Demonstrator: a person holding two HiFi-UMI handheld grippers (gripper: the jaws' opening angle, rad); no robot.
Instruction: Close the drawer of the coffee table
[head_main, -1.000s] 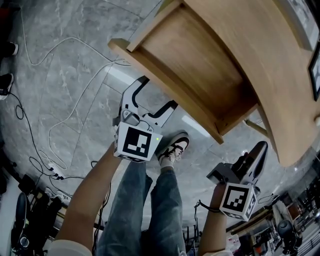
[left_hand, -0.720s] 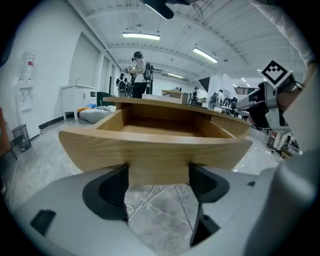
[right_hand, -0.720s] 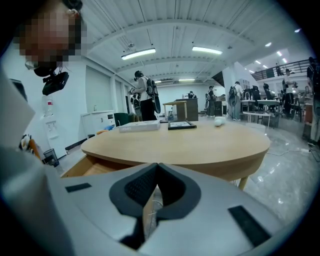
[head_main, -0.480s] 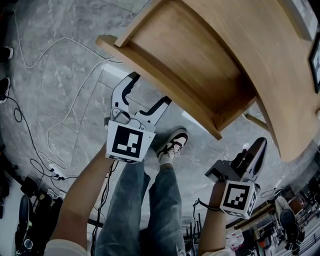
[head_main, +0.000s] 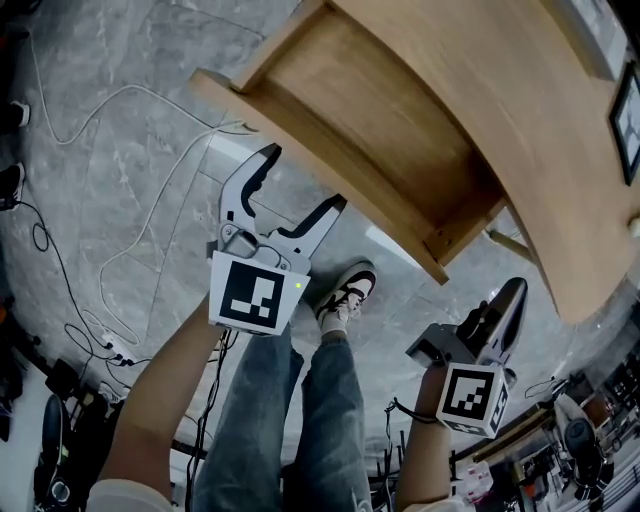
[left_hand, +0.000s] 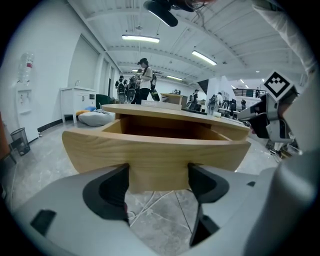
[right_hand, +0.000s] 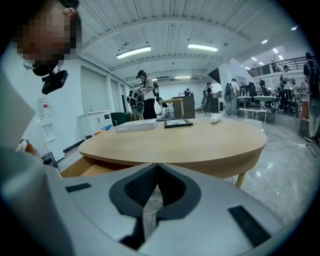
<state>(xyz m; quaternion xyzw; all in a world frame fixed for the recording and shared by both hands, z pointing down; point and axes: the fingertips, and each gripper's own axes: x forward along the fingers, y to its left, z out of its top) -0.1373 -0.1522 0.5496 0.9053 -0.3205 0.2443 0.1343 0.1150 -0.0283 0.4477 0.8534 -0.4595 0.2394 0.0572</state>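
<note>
Grey marbled floor spreads under a wooden coffee table with a rounded top, in a large white hall with strip lights on the ceiling and people standing far off. On the table top lie a flat white box, a dark picture frame and a small white object. The drawer is pulled well out of the table, its bare wooden inside open to the head view, and its curved front panel faces the person. The left gripper is held just in front of that panel with its jaws spread wide and nothing clamped between them. In the left gripper view the two dark pads flank the lower middle of the panel, but whether they touch the wood cannot be told. The right gripper sits lower on the right, beside the table's edge and apart from it, its jaws pressed together and empty. Each gripper carries a cube with square markers above the person's forearm. Between the arms are the person's jeans and one shoe on the floor below the drawer.
</note>
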